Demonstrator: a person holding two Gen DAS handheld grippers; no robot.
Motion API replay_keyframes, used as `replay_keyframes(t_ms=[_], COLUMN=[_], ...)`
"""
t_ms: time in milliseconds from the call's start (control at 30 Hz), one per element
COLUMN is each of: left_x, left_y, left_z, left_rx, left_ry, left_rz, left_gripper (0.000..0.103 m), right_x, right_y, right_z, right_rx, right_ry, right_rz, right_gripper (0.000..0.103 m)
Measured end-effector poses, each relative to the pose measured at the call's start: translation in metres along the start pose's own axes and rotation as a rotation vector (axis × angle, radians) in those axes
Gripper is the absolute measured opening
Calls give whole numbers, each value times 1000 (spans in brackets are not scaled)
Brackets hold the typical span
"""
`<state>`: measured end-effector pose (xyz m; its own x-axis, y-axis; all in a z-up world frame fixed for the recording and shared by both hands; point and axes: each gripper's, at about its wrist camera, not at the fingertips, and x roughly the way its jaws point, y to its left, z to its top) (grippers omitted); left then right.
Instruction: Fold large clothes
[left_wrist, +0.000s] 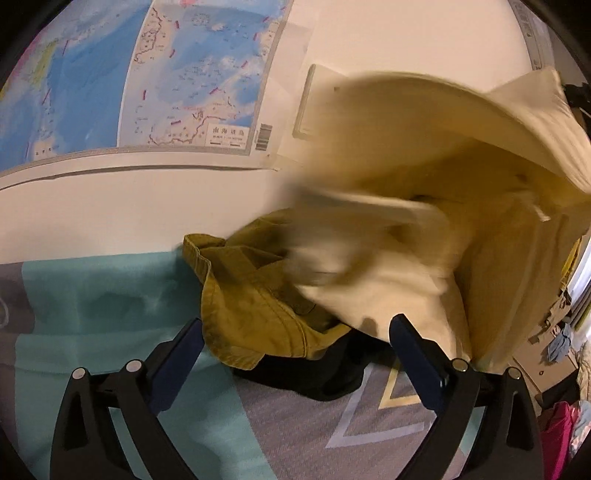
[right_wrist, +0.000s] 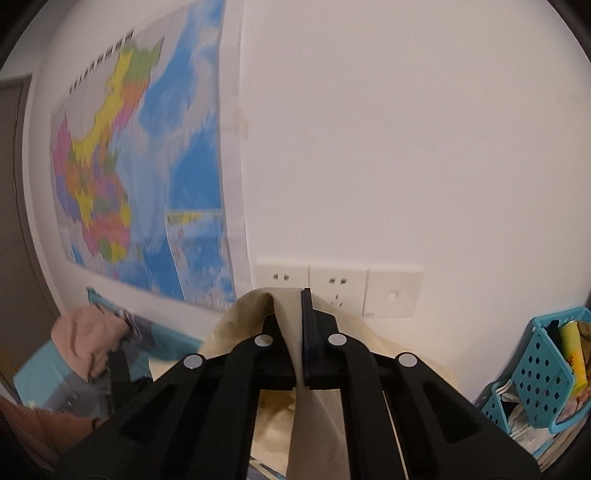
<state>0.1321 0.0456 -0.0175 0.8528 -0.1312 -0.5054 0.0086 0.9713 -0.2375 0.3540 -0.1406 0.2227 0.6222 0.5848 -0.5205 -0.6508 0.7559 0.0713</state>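
Observation:
A cream garment (left_wrist: 424, 177) hangs lifted and blurred at the right of the left wrist view, its lower part trailing down onto the pile. My right gripper (right_wrist: 292, 307) is shut on a fold of this cream garment (right_wrist: 317, 417), which drapes over the left finger and hangs below the jaws. A mustard garment (left_wrist: 251, 295) lies crumpled on the surface, with a black garment (left_wrist: 306, 376) under it. My left gripper (left_wrist: 295, 347) stands open and low, just in front of the mustard and black pile, and its pads press on nothing.
The surface is a teal and grey patterned cover (left_wrist: 110, 302). A map (left_wrist: 147, 74) hangs on the white wall, with wall sockets (right_wrist: 338, 290) beside it. A blue perforated basket (right_wrist: 546, 373) stands at the right. A pink cloth (right_wrist: 92, 339) lies at the left.

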Motion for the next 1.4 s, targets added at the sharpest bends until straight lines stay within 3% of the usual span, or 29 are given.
replay_keyframes(t_ms=[167,267,367,433,500,567,633,700,767,933,967,1000,1067,1233,1400], left_x=[3,2,1,0,-2,-3,-15,-38,-46,-27,-20,-16,-2,-42,-149], left_y=[-4,-28,-53,-66,-69,-66,-62,-61,-69,-106,-112,-113,-111,-100,-79], left_z=[2,7,5,2,1,-1,-1,-6,-11,-24,-24,-21,-11,30,99], left_rx=[-7,68,163,207,221,222,211,219,282,421,426,409,343,257,196], left_ry=[-32,-55,-87,-106,-131,-130,-135,-184,-211,-127,-123,-105,-14,-122,-342], left_rz=[-34,-133,-178,-171,-119,-80,-63,-102,-131,-237,-253,-272,-306,-276,-256], left_gripper=[96,96,96,88,67,61,66,83,92,92,83,50,2,1,0], right_x=[-29,-42,-54,-62,-69,-74,-80,-85,-91,-110,-114,-121,-130,-184,-269], right_y=[-18,-20,-18,-15,-12,-11,-9,-7,-6,-3,-1,2,6,18,46], right_z=[13,20,25,27,27,25,23,22,23,25,26,27,29,39,55], right_rx=[50,47,44,47,34,33,29,34,34,46,42,37,27,19,-47], right_ry=[-71,-81,-86,-91,-91,-86,-84,-91,-102,-134,-138,-139,-139,-206,-320], right_rz=[13,-4,-8,-4,-15,-12,-14,-12,-14,-6,-12,-18,-30,-46,-68], right_gripper=[2,2,2,2,2,2,2,2,2,2,2,2,2,2,2])
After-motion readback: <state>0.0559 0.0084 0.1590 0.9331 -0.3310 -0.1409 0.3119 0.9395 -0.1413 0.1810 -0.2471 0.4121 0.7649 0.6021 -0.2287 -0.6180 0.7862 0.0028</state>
